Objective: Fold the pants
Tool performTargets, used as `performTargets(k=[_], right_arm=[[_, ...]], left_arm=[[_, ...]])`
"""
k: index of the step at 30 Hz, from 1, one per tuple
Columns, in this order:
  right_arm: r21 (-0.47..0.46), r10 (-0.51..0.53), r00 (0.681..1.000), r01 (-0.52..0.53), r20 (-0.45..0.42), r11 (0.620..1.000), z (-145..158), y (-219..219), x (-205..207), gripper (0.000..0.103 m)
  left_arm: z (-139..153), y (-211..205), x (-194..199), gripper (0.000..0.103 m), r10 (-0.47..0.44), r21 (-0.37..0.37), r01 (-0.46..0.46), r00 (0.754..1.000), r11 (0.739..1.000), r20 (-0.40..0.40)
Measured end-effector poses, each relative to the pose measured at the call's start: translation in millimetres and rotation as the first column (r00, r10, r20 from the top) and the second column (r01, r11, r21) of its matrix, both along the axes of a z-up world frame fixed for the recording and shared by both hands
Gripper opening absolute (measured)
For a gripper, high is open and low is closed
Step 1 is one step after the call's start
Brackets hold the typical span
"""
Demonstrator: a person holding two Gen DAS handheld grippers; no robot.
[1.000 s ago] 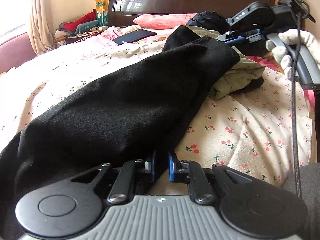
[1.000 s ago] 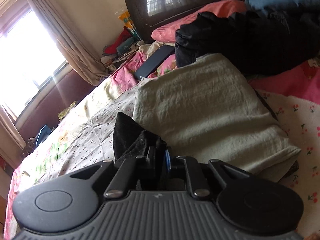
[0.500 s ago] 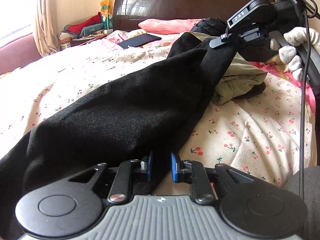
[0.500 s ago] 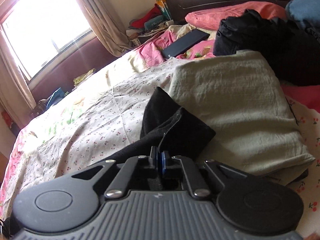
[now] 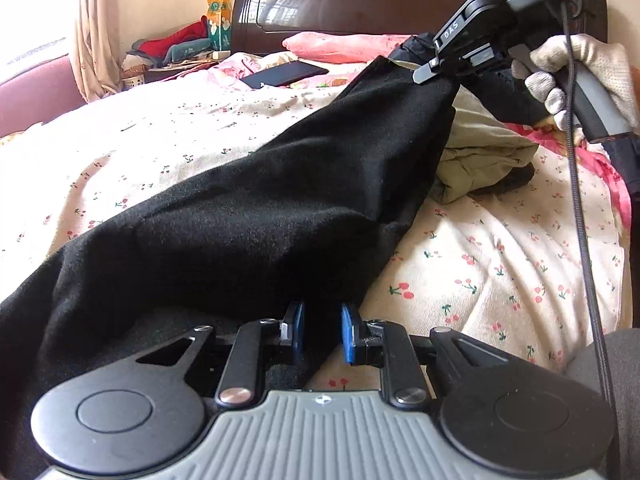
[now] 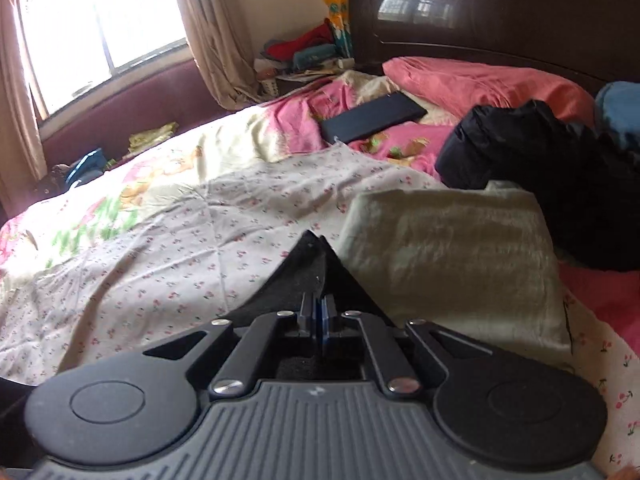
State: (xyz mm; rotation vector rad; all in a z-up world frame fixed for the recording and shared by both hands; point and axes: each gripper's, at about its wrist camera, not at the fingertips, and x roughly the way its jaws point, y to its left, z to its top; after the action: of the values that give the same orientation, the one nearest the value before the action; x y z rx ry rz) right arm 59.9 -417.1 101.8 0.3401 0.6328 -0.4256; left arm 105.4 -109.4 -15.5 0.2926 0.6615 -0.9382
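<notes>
The black pants (image 5: 260, 216) lie stretched over the cherry-print bedsheet (image 5: 500, 264). My left gripper (image 5: 320, 334) is at their near end; its blue pads (image 5: 297, 328) stand slightly apart with black cloth between them. My right gripper (image 6: 319, 320) is shut on the far corner of the pants (image 6: 308, 276) and lifts it off the bed. It also shows in the left wrist view (image 5: 432, 76), held by a white-gloved hand (image 5: 576, 72), pinching the raised far end.
A folded olive-beige garment (image 6: 452, 256) lies beside the pants' far end, and a black bundle (image 6: 540, 168) lies behind it. A dark flat case (image 6: 374, 117), a pink pillow (image 6: 480, 80) and the dark headboard (image 6: 500, 12) are beyond. A cable (image 5: 580, 208) hangs at right.
My right gripper has lifted the far end of the pants higher and swung toward the window side. My left gripper's pads have opened a little wider around the cloth.
</notes>
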Motion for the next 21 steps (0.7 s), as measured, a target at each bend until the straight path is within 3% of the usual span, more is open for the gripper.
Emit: performTargets(k=[3,7,8,11,12,14,17,21], right_arm=[[0.033,-0.068,0.997,0.069,-0.021,0.997,-10,-13,-1,0.009],[-0.173,-0.131,0.991,0.126,-0.02,0.977,6,1,-8,0.013],[-0.184,-0.12,0.993,0.118,0.001,0.976,11,6,-14,0.013],[-0.054,0.012,0.999,-0.01,0.049,0.999,17,30,-33,0.017],[0.023,0.079,0.995,-0.081,0.054,0.996,12,42,-35,0.023],[0.095,0.192,0.98,-0.196,0.05,0.976,-1,70,-35,0.024],[0.048,0.373,0.928,-0.372,-0.017,0.927,-26,133,-27,0.023],[-0.087,0.563,0.814,-0.577,-0.143,0.812,-55,203,-19,0.023]], left_arm=[[2,1,-1,0.034,-0.002,0.005,0.002,1.0,1.0,0.013],[9,11,-2,0.034,0.018,0.013,-0.019,0.999,1.0,0.041],[10,17,-4,0.034,0.024,0.02,-0.025,0.999,0.999,0.049],[8,38,-10,0.035,0.055,0.051,-0.057,0.997,0.997,0.046],[7,48,-12,0.035,0.069,0.068,-0.072,0.997,0.995,0.045],[8,68,-19,0.036,0.104,0.094,-0.108,0.993,0.99,0.052],[16,101,-28,0.039,0.168,0.111,-0.174,0.984,0.978,0.063],[39,144,-31,0.042,0.272,0.062,-0.277,0.959,0.959,0.077]])
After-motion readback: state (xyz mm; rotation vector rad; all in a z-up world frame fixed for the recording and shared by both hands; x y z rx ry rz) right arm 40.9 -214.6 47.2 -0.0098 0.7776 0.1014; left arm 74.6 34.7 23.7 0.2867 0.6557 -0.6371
